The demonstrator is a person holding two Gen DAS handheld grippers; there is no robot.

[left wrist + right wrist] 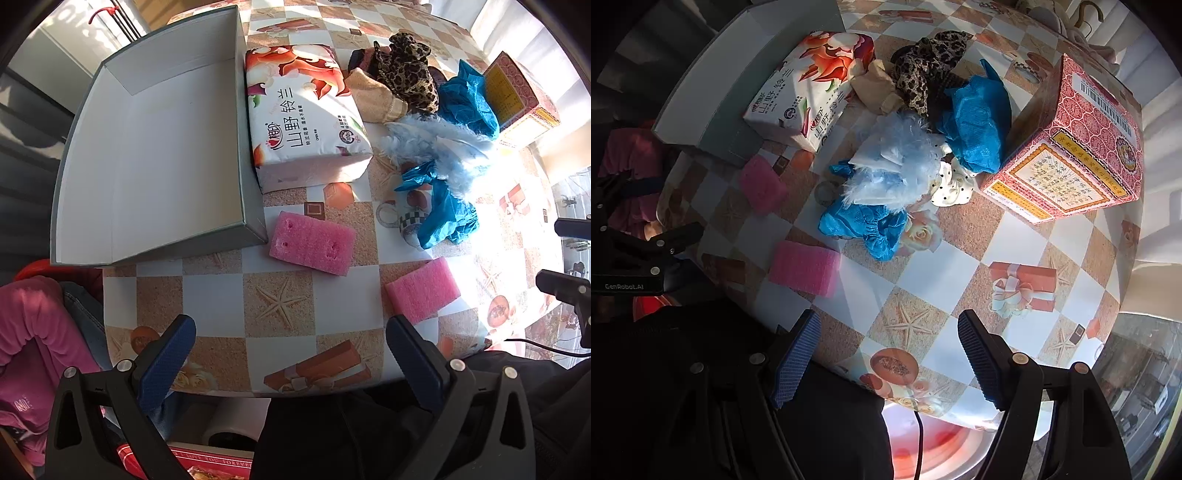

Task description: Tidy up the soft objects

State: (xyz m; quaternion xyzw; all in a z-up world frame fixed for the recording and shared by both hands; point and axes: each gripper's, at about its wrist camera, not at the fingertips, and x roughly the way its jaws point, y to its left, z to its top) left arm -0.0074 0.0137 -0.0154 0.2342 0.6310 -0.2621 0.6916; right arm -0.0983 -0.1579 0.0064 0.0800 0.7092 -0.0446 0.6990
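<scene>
Both tools hang over the near edge of the bench (pixel 212 295), each spread wide and holding nothing: the left tool (pixel 291 350) with its blue pads apart, the right tool (pixel 890 354) likewise. Closest to them lie two pink foam blocks, rough and spongy: one pink block (pixel 312 243) sits just beside the corner of the grey box (pixel 147 158), the other pink block (pixel 423 288) a little apart toward the right. The grey box stands open with a pale bare interior, at the left side of the bench. Touching its right wall is a flowered tissue pack (pixel 306 114). Beyond that the soft things are heaped together: a tan cloth (pixel 373 98), a leopard-print fabric (pixel 404 74) partly over it, pale blue feathers (pixel 894 166) in the middle, crumpled blue covers (pixel 979 122) on either side of them, and a white dotted piece (pixel 951 186) tucked beneath. A red patterned carton (pixel 1067 147) stands just right of the heap.
</scene>
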